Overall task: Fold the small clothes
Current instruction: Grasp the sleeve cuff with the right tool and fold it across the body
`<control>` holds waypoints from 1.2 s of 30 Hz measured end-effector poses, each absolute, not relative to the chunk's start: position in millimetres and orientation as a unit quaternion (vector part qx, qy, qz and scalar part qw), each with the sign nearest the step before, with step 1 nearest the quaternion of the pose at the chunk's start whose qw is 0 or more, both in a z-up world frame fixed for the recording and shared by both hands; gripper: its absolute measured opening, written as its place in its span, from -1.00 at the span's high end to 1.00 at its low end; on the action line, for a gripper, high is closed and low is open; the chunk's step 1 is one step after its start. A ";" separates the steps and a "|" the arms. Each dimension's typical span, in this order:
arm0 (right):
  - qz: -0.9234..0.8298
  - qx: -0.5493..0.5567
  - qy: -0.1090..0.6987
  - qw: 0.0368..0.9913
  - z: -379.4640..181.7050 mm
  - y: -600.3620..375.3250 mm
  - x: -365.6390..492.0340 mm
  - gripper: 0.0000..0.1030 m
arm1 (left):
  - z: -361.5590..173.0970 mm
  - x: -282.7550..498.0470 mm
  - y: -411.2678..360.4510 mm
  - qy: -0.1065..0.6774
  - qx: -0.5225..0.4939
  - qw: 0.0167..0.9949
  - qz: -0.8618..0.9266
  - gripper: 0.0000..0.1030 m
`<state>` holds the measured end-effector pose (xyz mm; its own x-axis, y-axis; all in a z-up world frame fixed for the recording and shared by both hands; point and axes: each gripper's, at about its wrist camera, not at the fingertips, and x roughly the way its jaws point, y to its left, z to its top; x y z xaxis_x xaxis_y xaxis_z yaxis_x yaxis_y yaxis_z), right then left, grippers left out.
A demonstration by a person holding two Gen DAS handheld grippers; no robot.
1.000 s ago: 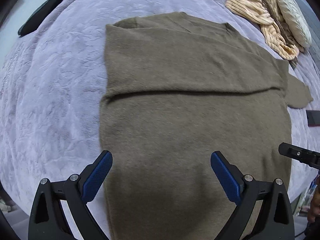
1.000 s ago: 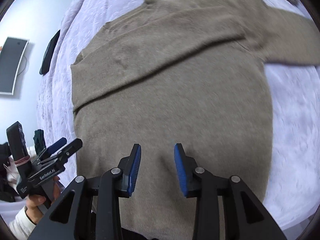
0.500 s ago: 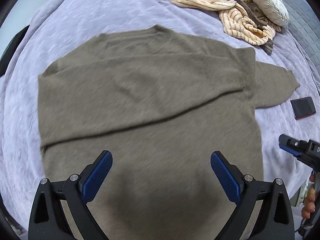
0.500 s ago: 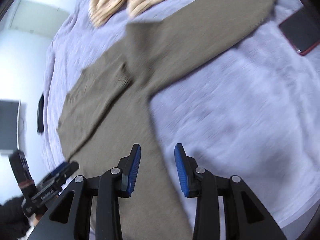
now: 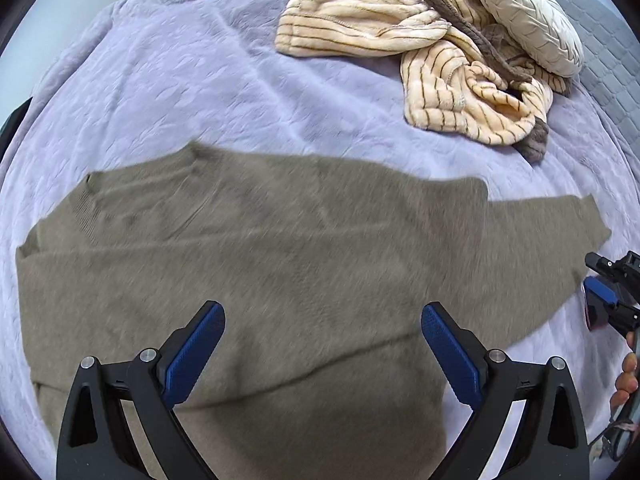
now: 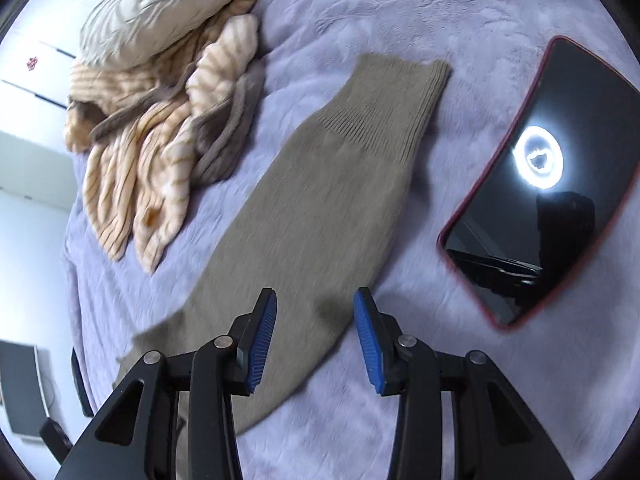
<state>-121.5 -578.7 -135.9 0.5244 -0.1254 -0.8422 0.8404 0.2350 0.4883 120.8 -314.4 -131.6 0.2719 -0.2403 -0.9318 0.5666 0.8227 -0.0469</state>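
An olive-brown knit sweater lies flat on the lilac bedspread, one sleeve folded across its body. Its other sleeve stretches out to the right, ribbed cuff at the far end. My left gripper hovers wide open above the sweater's body, nothing between its blue pads. My right gripper hangs over the lower part of the outstretched sleeve; its jaws are opening and do not touch the fabric. In the left wrist view the right gripper shows at the right edge, beyond the cuff.
A cream striped fleece garment and a beige quilted pillow lie heaped at the far side of the bed. A black phone in a red case rests on the bedspread right of the sleeve. A person's fingers show at the right edge.
Both grippers have swept to the right across the sweater. The right one rolled and now sits over the outstretched sleeve by the phone, its jaws a little wider.
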 end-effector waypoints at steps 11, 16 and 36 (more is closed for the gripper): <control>-0.368 0.546 0.334 0.674 -156.5 -609.9 -122.3 0.15 | -150.9 134.7 -331.5 0.542 0.162 0.792 -0.228 -0.93; -0.405 0.512 0.350 0.672 -149.7 -602.9 -131.7 0.15 | -159.9 133.4 -335.4 0.539 0.177 0.789 -0.236 -0.93; -0.232 0.619 0.192 0.725 -121.0 -620.8 -126.4 0.85 | -153.1 112.0 -329.1 0.530 0.189 0.782 -0.269 -0.93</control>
<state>-126.4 -620.8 -121.0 0.8186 -0.0981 -0.5659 0.5743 0.1262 0.8089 112.0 -329.1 -153.1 0.2927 -0.2202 -0.9305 0.6205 0.7841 0.0097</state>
